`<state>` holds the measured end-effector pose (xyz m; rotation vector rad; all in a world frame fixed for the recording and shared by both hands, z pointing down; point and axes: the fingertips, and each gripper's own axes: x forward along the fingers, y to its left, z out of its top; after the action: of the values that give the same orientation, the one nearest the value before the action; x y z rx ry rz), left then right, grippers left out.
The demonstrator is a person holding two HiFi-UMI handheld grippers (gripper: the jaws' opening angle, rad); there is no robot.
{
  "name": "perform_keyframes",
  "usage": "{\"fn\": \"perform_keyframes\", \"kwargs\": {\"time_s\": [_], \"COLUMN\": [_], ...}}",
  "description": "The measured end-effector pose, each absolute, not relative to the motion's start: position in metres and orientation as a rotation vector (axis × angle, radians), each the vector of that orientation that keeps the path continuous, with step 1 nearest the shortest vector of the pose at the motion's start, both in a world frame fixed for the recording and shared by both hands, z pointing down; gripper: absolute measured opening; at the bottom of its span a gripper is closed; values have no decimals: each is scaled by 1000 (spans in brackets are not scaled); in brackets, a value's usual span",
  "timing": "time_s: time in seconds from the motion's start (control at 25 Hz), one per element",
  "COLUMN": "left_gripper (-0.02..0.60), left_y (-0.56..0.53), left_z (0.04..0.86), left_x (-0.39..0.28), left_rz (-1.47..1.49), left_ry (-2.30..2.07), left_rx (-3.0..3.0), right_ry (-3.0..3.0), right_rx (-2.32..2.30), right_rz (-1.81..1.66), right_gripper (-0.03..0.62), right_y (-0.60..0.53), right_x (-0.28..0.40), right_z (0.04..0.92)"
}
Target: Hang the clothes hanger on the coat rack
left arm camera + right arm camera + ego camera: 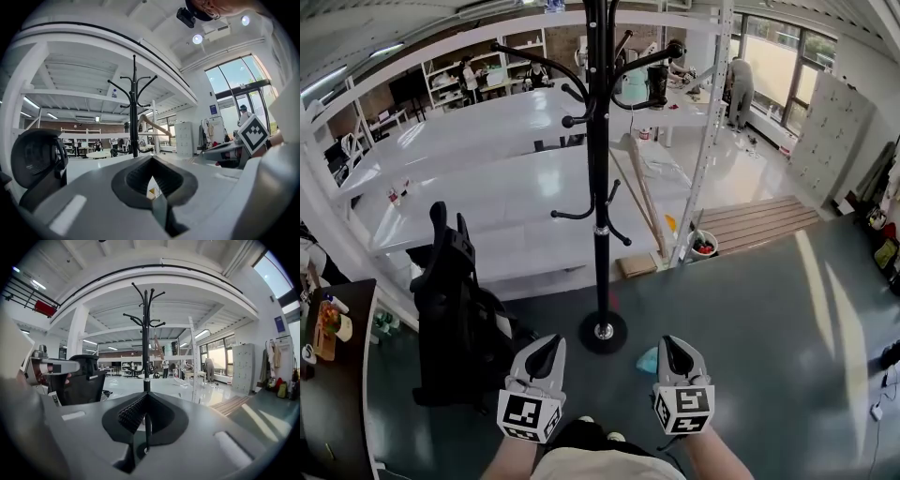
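Fingers (137,179) of the left gripper (553,341) and right gripper (668,341) are squeezed shut on nothing. The tall black metal coat rack (601,187) stands straight up just ahead, between them. A small white tub (712,240) beyond holds something red.

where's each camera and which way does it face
Head view: on the person's head, steeply down at the coat rack and office chair; forearms, left gripper, right gripper show.
Left gripper view: on the left gripper, along its shut fingers toward the coat rack; right gripper's marker cube at right.
Right gripper view: on the right gripper, along its shut fingers toward the coat rack.
All share the coat rack.
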<state>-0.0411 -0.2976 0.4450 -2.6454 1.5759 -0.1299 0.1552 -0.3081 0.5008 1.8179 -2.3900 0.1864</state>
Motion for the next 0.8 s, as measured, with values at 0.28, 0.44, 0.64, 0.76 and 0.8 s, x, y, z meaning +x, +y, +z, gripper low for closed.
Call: {"fn": "perform_keyframes", "kwargs": {"time_s": [0.28,0.44,0.64,0.76,0.8], "left_gripper": [0,0,0,0,0], "left_y": [-263,-237,-185,-149,-137], "left_z": [449,449,446,446,447], "left_x": [-54,-67,-88,-100,-103], "left_rz": [-130,-121,-120,-122,-121], "left_ry": [1592,1596,1586,1570,1564], "left_rx": [-2632,-2631,-2653,-2672,-2679], "right_ry": [-2392,-2396,-2367,-2355,-2352], "right_rx": [1816,1798,1809,1813,1814], "right_rz": [216,216,230,231,229], "right_gripper": [26,26,26,26,26], "right_y": [-279,-252,-200,-163,-150], "right_x": [147,134,115,101,97], "right_z": [503,504,500,497,496]}}
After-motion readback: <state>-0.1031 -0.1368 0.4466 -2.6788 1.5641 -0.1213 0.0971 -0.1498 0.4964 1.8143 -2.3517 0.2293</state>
